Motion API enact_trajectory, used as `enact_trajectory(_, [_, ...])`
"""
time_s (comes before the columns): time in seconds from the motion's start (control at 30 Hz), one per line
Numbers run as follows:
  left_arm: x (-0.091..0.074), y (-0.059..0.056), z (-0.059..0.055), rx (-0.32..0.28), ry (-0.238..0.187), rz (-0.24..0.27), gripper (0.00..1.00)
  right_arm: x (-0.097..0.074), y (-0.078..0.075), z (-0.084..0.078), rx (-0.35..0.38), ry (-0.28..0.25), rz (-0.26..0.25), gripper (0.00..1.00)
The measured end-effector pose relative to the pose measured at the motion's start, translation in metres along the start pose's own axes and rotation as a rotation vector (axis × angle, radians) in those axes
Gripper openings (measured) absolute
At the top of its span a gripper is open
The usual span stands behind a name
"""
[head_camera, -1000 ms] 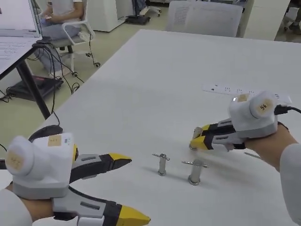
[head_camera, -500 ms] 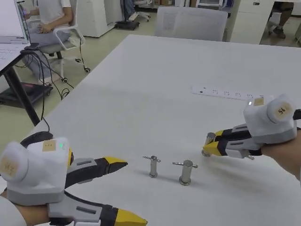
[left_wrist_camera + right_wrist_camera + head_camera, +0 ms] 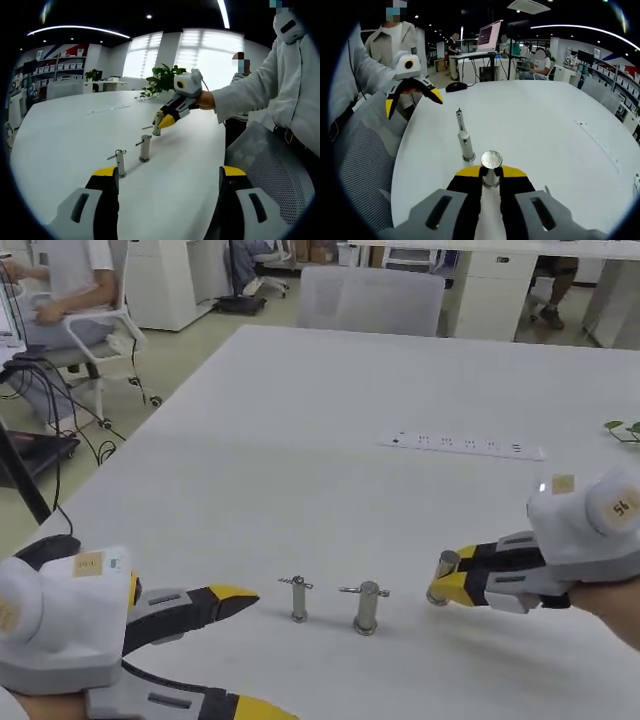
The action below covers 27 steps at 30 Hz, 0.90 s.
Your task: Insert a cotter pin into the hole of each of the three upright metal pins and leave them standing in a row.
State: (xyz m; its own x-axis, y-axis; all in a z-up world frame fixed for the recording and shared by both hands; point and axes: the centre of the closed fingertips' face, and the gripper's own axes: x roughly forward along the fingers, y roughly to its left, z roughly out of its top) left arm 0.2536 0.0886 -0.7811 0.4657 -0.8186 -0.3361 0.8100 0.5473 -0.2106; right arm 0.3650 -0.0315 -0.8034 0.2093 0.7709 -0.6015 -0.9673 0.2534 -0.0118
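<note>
Over the last second the right gripper (image 3: 447,586) had carried the third metal pin (image 3: 444,564) from behind the other two to a spot right of them in the head view, nearly on their line. The view itself had also swung. By my reading the row was almost made, and only set-down and release remained. The jaws were pinched on the pin's shank and held it upright; whether its foot touched the surface (image 3: 300,440) I could not tell. A thin wire jutting from it in the left gripper view looked like its cotter pin (image 3: 146,128), though it was too small to be sure. The left gripper (image 3: 258,652), at lower left, was spread wide and empty, well apart from the row.

The left metal pin (image 3: 299,600) and the middle metal pin (image 3: 367,608) were short, bright steel cylinders, the middle one thicker with a flat head. Each was crossed near its top by thin wire. The surface was smooth matte white, and a flat white power strip (image 3: 460,445) lay at upper right.
</note>
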Motion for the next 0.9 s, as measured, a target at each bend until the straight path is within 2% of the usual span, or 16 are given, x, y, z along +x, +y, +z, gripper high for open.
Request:
enact_trajectory(0.2, [0.005, -0.004, 0.002, 0.012, 0.002, -0.014, 0.82, -0.006, 0.020, -0.007, 0.002, -0.003, 0.008, 0.13])
enact_trajectory(0.47, [0.008, -0.008, 0.001, 0.015, 0.003, -0.024, 0.82, -0.003, 0.046, -0.017, 0.012, -0.002, 0.020, 0.13])
enact_trajectory(0.9, [0.009, -0.012, 0.000, 0.008, 0.004, -0.032, 0.82, 0.009, 0.069, -0.024, 0.048, -0.004, -0.005, 0.13])
